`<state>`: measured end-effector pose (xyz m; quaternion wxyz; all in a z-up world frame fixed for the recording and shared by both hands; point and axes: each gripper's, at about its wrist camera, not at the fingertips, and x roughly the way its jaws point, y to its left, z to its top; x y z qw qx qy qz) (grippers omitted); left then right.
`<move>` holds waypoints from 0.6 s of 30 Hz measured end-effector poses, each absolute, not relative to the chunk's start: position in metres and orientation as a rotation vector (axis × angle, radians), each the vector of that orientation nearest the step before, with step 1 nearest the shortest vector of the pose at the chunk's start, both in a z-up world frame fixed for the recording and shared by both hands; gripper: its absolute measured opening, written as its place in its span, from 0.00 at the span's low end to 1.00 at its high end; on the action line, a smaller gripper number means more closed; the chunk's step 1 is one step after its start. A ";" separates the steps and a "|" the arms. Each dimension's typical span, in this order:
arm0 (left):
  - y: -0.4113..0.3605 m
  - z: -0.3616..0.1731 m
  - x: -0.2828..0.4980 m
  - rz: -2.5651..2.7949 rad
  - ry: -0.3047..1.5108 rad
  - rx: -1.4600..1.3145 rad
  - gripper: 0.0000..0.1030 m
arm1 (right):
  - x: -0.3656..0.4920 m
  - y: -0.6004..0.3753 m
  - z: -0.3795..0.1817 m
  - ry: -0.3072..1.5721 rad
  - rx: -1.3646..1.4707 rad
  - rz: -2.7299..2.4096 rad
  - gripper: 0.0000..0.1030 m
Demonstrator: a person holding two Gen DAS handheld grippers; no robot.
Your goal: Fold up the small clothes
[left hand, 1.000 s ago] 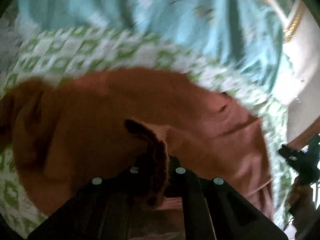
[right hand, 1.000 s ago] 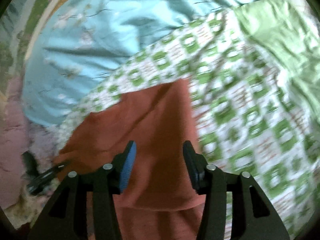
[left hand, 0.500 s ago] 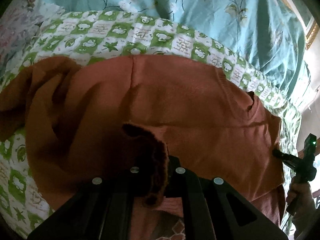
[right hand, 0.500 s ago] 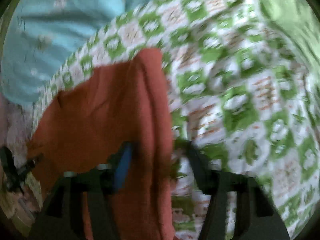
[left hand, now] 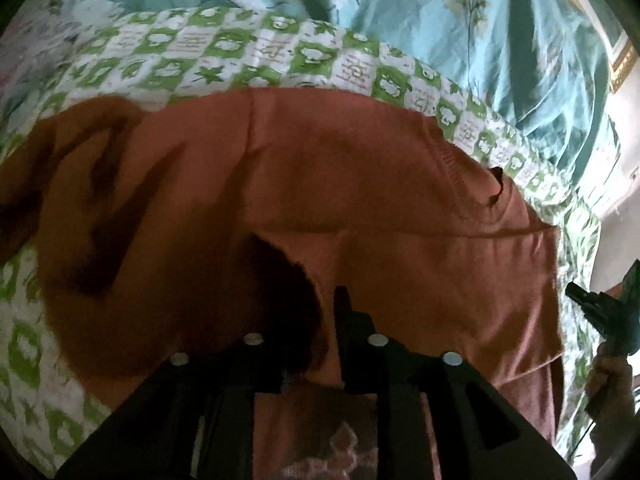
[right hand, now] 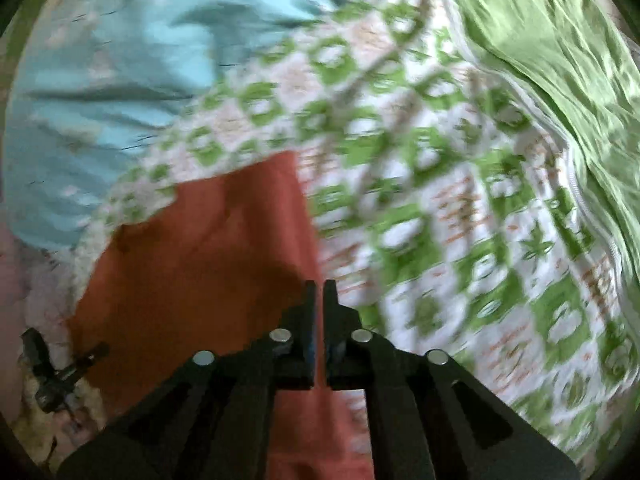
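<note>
Left claw [left hand: 316, 320] pinches a fold of the rust-orange knit garment [left hand: 360, 208]; right claw [right hand: 319, 292], fingers together, grips its three o'clock edge on the green-checked quilt [right hand: 460, 208].

Rust-orange garment [left hand: 360, 184]; green-white checkered quilt [right hand: 460, 208]; pale turquoise floral sheet [left hand: 460, 20]; plain green cloth [right hand: 560, 40].

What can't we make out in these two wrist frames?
- Left wrist: the left gripper pinch point, buried under a dark fold of the rust garment.
- Right wrist: whether the right gripper holds cloth; motion blur smears the checked blanket.
- Both: the garment's near hem, hidden behind the gripper bodies.
</note>
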<state>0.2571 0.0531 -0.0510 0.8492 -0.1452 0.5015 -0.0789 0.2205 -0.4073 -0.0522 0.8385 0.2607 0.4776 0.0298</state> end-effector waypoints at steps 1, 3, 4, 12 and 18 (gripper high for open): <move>0.055 -0.047 0.252 -0.163 1.048 -0.319 0.23 | 0.216 -0.401 -0.048 1.003 0.557 0.082 0.26; 0.063 -0.039 0.239 -0.149 1.029 -0.341 0.29 | 0.208 -0.382 -0.042 0.995 0.572 0.136 0.47; 0.066 -0.034 0.233 -0.141 1.019 -0.355 0.34 | 0.204 -0.374 -0.039 0.993 0.568 0.155 0.47; 0.152 -0.020 0.193 0.008 0.968 -0.501 0.45 | 0.183 -0.297 -0.038 1.057 0.527 0.316 0.47; 0.227 -0.027 0.203 0.109 0.905 -0.784 0.50 | 0.178 -0.266 -0.039 1.096 0.480 0.363 0.47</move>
